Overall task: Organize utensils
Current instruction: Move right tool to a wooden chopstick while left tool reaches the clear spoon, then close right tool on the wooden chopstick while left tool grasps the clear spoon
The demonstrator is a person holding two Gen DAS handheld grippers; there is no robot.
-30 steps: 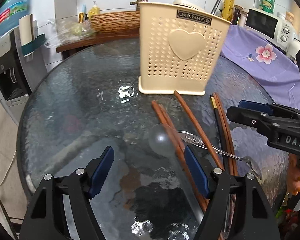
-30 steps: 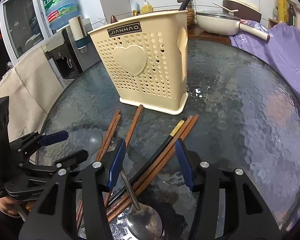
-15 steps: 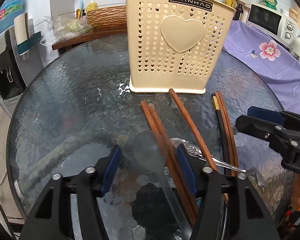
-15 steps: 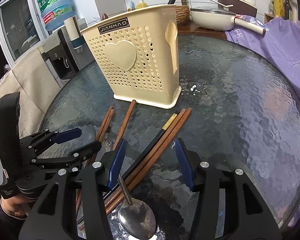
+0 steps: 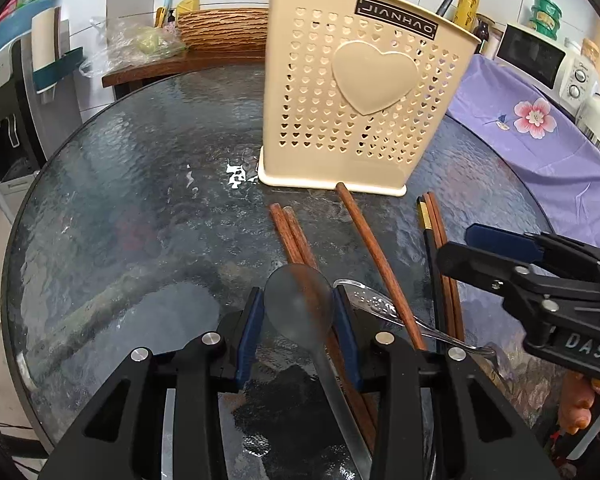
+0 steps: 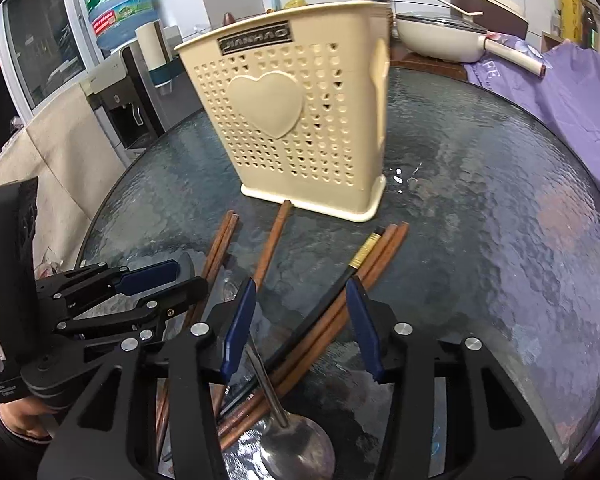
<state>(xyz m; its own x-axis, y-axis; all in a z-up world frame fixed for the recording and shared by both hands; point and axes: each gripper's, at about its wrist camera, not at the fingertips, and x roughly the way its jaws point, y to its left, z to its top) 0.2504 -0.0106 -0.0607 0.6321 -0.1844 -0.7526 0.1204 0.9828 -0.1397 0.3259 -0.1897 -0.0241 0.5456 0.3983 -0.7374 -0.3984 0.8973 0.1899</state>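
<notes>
Altogether: six chopsticks (image 5: 374,256), two spoons (image 5: 300,308), one holder (image 5: 364,92).

On the table lie five brown chopsticks (image 5: 374,256), one black chopstick (image 6: 324,312), two spoons (image 5: 300,304) and one holder (image 5: 360,92).

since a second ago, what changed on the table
The left gripper has narrowed around the translucent spoon and its jaws are closing; a firm grip is not clear. The right gripper is closing slightly. Chopsticks and holder stayed put.
</notes>
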